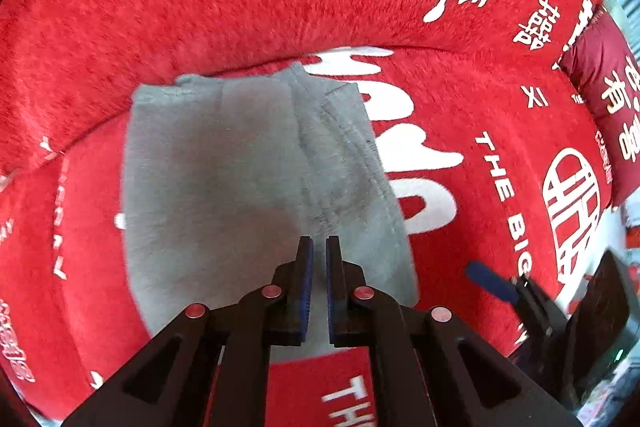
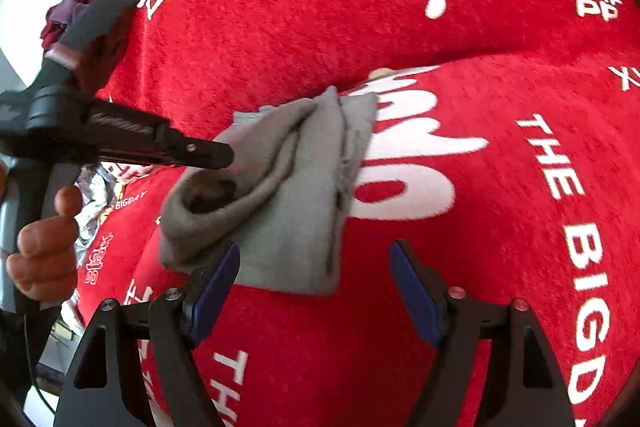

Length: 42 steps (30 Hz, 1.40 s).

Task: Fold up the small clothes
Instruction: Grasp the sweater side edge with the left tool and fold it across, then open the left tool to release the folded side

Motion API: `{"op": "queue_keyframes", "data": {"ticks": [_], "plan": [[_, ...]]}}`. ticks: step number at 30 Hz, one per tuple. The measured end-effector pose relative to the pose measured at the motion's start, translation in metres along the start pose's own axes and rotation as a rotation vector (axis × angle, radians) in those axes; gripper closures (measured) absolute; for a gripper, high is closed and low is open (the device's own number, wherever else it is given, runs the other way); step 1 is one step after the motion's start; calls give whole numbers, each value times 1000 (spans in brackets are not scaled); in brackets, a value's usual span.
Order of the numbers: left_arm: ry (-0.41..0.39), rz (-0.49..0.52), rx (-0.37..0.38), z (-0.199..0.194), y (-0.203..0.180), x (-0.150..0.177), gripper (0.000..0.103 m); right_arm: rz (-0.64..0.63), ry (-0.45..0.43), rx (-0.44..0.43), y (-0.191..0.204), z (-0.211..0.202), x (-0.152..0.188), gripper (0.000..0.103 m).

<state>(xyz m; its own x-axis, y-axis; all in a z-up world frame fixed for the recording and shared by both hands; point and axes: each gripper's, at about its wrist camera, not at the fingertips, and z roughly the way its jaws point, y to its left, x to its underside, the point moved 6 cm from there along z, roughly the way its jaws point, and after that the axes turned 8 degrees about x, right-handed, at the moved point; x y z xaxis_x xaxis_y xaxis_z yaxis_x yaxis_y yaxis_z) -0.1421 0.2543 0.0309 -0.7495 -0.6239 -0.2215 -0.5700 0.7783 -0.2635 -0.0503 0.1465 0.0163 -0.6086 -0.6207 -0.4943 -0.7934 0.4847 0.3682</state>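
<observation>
Apparently empty, left gripper (image 1: 319,247) fingers nearly clenched above the grey garment (image 1: 248,163); right gripper (image 2: 316,259) fingers released.

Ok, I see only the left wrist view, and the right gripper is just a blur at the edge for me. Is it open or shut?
Observer: Open wide. The right gripper holds nothing; the near edge of the grey garment lies at its fingertips.
Operator: In my view the garment looks flat. Is it?
Observer: Not fully. On the side toward the left gripper, a fold stands up and gapes like a pocket.
Operator: Does the left gripper hold that fold?
Observer: I cannot tell. Its tip is at the fold, but the contact itself is hidden.
</observation>
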Motion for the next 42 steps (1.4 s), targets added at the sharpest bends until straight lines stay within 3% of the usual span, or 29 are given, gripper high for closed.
{"op": "queue_keyframes", "data": {"ticks": [5,7,10,11,12,16,17,18,19,20,21,23,25,26,27,28,34,42], "plan": [[-159,34,-113,-22,31,16,98,-26,6,-21,17,-2,-5,22],[-181,9,-114,-20,51,24,98,-37,14,-18,21,0,-6,22],[-257,-98,13,-22,78,34,98,-34,28,-30,25,4,-9,22],[-293,-144,97,-22,84,36,98,-30,30,-37,26,4,-10,22],[-303,-188,177,-21,91,38,98,-28,32,-40,28,5,-12,21],[-274,-246,328,-22,103,39,98,-40,27,-32,39,7,-21,21],[-259,-268,293,-20,109,40,98,-46,26,-33,41,8,-22,21],[-251,-298,199,-22,115,41,98,-53,30,-33,45,9,-23,21],[-270,-315,166,-25,117,43,98,-58,33,-29,47,10,-24,21],[-312,-301,181,-29,116,43,98,-63,35,-28,49,11,-24,21],[-319,-240,217,-25,113,43,91,-64,35,-29,51,12,-24,21],[-256,-240,217,-12,117,49,75,-60,45,-30,53,16,-22,21],[-323,-293,261,-15,127,54,72,-61,53,-29,56,18,-20,21],[-349,-316,258,-16,132,56,52,-63,54,-28,57,18,-19,21],[-356,-345,236,-17,138,58,19,-64,55,-30,57,18,-17,21],[-351,-368,217,-15,142,60,11,-64,57,-30,58,18,-16,21],[-338,-447,183,-18,164,71,10,-65,66,-28,57,16,-13,21],[-297,-443,232,-14,175,69,10,-61,34,-73,61,20,-45,21]]}}
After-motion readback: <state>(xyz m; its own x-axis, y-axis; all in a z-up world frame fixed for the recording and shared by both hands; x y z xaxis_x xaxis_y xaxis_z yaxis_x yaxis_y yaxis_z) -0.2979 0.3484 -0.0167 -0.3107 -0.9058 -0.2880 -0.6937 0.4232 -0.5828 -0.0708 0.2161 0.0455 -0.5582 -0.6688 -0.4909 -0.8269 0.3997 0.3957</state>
